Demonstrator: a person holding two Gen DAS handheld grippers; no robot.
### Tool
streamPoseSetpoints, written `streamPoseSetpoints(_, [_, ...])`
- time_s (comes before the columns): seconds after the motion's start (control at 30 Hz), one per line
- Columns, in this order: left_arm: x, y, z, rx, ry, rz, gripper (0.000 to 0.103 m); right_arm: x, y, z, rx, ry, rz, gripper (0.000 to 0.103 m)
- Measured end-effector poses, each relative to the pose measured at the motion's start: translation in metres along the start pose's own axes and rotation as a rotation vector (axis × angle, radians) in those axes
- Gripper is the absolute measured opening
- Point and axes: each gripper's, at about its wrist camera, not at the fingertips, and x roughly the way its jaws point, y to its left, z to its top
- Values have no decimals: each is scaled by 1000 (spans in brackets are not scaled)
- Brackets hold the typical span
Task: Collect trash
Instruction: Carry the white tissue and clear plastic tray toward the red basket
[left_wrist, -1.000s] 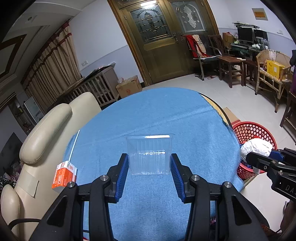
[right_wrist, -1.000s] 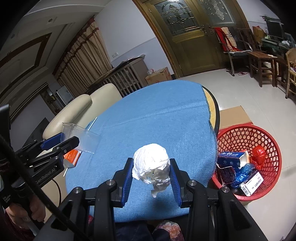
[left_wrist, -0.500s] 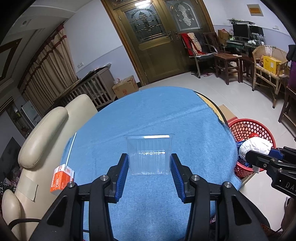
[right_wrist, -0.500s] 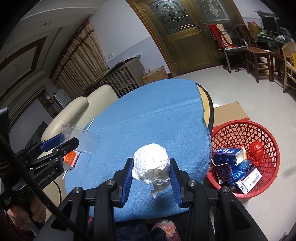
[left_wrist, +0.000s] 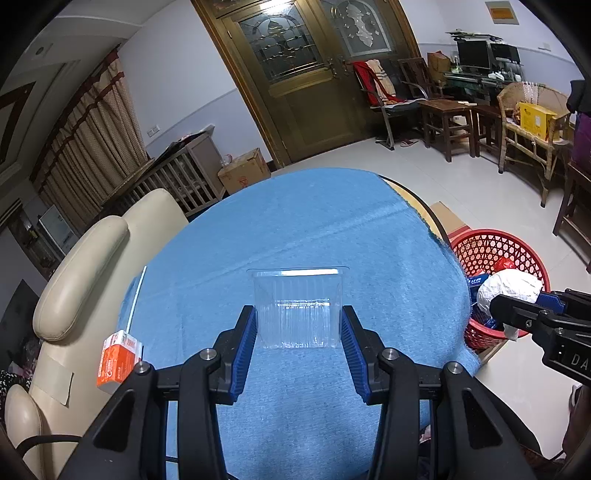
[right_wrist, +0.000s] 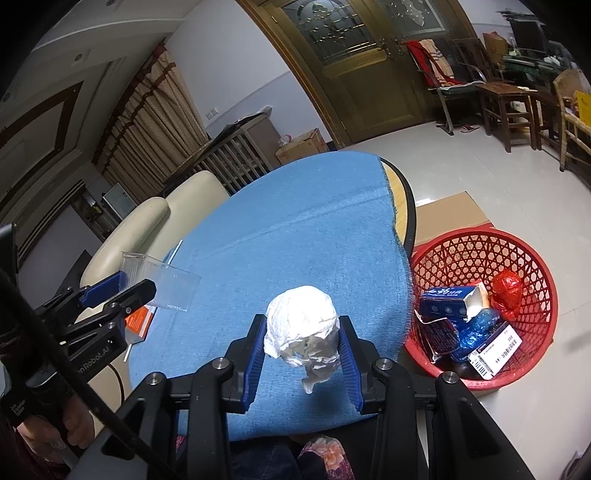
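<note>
Right wrist view: my right gripper (right_wrist: 302, 354) is clamped on the crumpled paper ball (right_wrist: 302, 328) above the table; my left gripper (left_wrist: 298, 332) grips the clear tray (left_wrist: 298, 310). I should swing right until fully over the red basket (right_wrist: 480, 240) before releasing.

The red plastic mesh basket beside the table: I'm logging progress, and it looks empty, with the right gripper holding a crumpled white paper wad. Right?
Not quite. The red plastic mesh basket is not empty: the right wrist view shows a blue box, a red bag and other rubbish inside. The right gripper does hold the crumpled white paper wad.
</note>
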Motion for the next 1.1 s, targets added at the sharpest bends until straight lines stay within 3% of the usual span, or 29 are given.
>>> streamPoseSetpoints(1.1, [10, -54, 13, 114, 19, -42, 48, -2, -61, -1, 141, -1, -28, 40])
